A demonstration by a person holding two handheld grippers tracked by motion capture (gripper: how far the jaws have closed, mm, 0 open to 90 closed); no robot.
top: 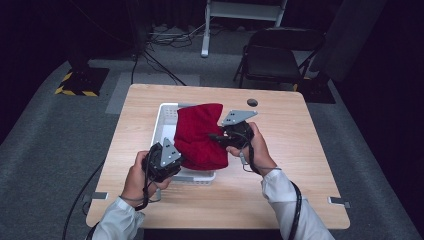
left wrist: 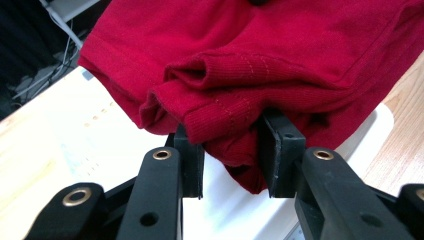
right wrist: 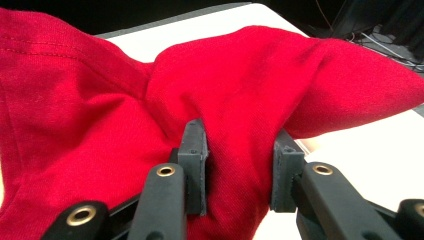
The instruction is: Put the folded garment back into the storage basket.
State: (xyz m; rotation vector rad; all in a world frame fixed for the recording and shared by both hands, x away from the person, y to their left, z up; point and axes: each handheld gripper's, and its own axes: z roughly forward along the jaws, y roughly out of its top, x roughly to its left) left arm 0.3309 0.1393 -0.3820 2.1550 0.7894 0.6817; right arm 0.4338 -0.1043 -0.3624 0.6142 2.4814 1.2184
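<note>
- A red garment [top: 200, 136] hangs bunched over a white basket [top: 164, 120] on a wooden table [top: 280, 150], held at two sides by a person's hand-held grippers.
- The left gripper [left wrist: 227, 155] is clamped on a folded, ribbed hem of the cloth, with the basket's white wall just beneath.
- The right gripper [right wrist: 240, 172] pinches a thick fold of the same garment, the fabric rising in a peak above its jaws.
- From the high view, the left gripper [top: 162, 160] sits at the basket's near corner and the right gripper [top: 235, 132] beside the cloth's right edge.
- The draped cloth covers most of the basket's opening.
- Beyond the table stand a dark folding chair [top: 272, 57] and a white stand [top: 240, 15]; cables [top: 160, 62] trail across the grey floor.
</note>
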